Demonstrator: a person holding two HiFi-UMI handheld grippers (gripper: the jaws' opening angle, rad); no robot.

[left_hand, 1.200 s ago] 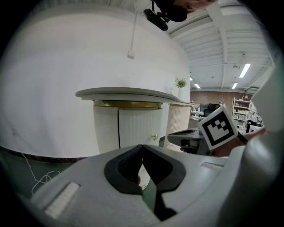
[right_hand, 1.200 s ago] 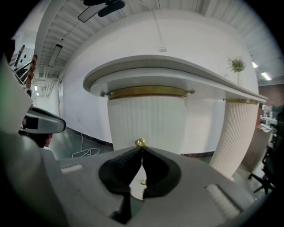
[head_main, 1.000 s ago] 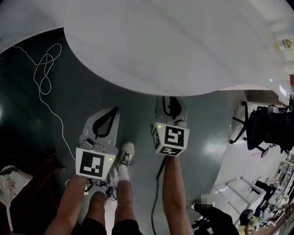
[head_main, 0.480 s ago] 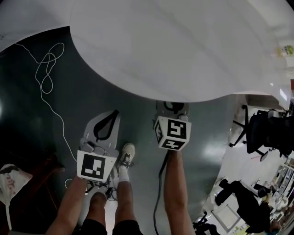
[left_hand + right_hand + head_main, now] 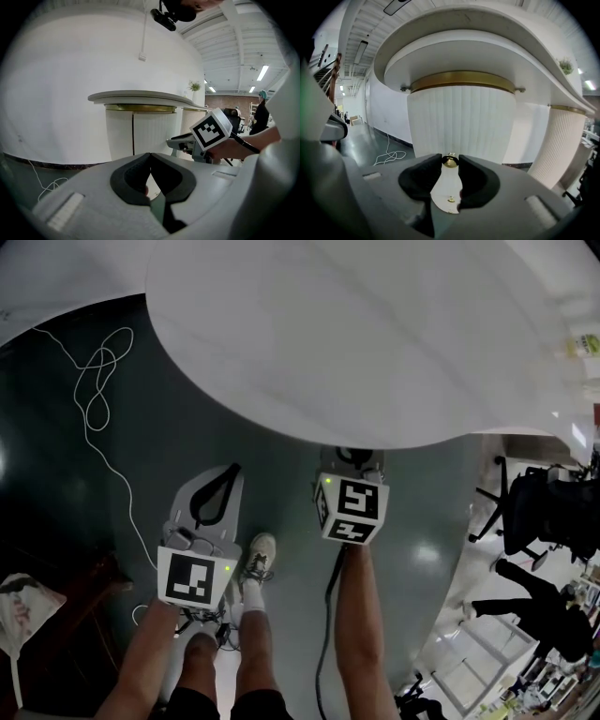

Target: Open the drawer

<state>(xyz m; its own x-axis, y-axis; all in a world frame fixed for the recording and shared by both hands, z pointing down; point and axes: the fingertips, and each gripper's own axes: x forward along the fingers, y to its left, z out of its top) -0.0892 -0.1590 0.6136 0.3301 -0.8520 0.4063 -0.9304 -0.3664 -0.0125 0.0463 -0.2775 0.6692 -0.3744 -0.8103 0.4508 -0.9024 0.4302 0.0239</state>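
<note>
Looming over everything is the white curved counter (image 5: 356,334), with the dark green floor (image 5: 141,456) below it and a white cable (image 5: 94,399) looped there. Under the counter stands a ribbed white pedestal (image 5: 461,122) topped by a gold band (image 5: 461,80). The drawer must sit in that ribbed front, but I cannot make out its edges, and no gap shows. My right tongs (image 5: 450,159) reach in beneath the counter edge and point at the pedestal. My left tongs (image 5: 234,467) hang low over the floor beside them, well short of the pedestal, their tips pressed together with nothing between. The right tongs' two dark pads (image 5: 471,176) are closed from both sides on a small brass knob (image 5: 450,162) on the ribbed front.
</note>
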